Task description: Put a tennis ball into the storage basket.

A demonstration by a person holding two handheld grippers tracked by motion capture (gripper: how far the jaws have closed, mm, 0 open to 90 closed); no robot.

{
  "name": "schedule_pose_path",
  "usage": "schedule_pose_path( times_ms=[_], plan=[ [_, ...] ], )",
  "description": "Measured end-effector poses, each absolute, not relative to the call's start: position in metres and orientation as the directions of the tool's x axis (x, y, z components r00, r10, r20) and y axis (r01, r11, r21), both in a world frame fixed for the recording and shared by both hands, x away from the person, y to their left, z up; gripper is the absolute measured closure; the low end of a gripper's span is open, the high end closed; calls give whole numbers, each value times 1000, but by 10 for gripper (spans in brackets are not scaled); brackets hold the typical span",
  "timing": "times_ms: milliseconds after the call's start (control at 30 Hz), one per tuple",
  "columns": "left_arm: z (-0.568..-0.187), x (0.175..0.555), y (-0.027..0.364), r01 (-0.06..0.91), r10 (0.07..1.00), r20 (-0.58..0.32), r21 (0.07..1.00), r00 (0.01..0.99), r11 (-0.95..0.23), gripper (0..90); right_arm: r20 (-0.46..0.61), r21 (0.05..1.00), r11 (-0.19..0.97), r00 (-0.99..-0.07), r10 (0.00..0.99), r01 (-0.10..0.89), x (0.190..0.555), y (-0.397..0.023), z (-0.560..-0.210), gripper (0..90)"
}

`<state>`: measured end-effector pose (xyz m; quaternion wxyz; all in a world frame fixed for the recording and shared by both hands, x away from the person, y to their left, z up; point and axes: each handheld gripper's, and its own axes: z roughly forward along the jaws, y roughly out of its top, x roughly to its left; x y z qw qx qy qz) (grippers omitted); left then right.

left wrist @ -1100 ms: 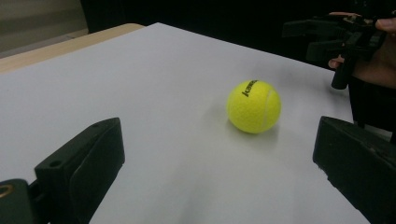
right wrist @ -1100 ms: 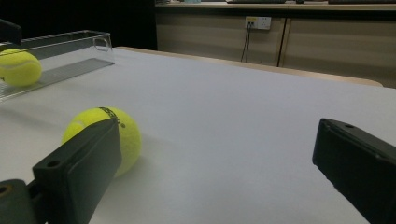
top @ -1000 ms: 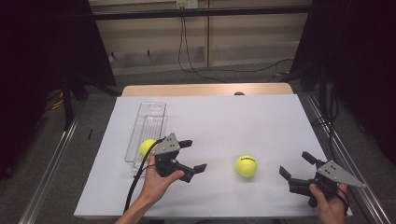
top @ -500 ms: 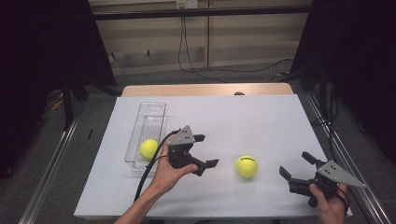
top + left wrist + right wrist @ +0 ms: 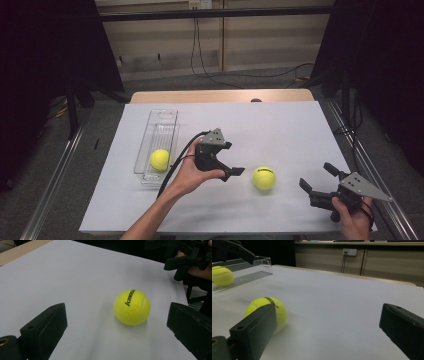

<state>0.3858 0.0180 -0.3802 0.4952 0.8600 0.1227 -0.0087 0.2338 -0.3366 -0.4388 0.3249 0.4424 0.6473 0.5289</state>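
A yellow tennis ball (image 5: 263, 178) marked in black lies loose on the white table sheet (image 5: 280, 130); in the left gripper view the same ball (image 5: 132, 307) sits just ahead of the two black jaws, which stand wide apart. My left gripper (image 5: 231, 159) is open and empty, a short way left of this ball. A second yellow ball (image 5: 159, 159) rests in the clear tray (image 5: 162, 117). My right gripper (image 5: 318, 176) is open and empty near the front right corner. Its left jaw partly hides the loose ball (image 5: 281, 315).
The clear tray (image 5: 249, 275) with its ball (image 5: 221, 275) lies at the left of the sheet. A wooden table edge (image 5: 220, 96) runs along the back. Metal rails (image 5: 55, 175) flank the table, with dark curtains on both sides.
My left gripper has moved right, away from the tray and its ball, and now faces the loose ball. The right gripper and both balls have stayed put.
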Motion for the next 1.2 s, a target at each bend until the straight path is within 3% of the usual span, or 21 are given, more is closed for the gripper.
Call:
schedule_pose_path(
  times_ms=[1200],
  plan=[
    [-380,394,-48,131,39,-144,703,989,-699,61,43,972,56,-402,915,230,233,-337,-439,9]
  ],
)
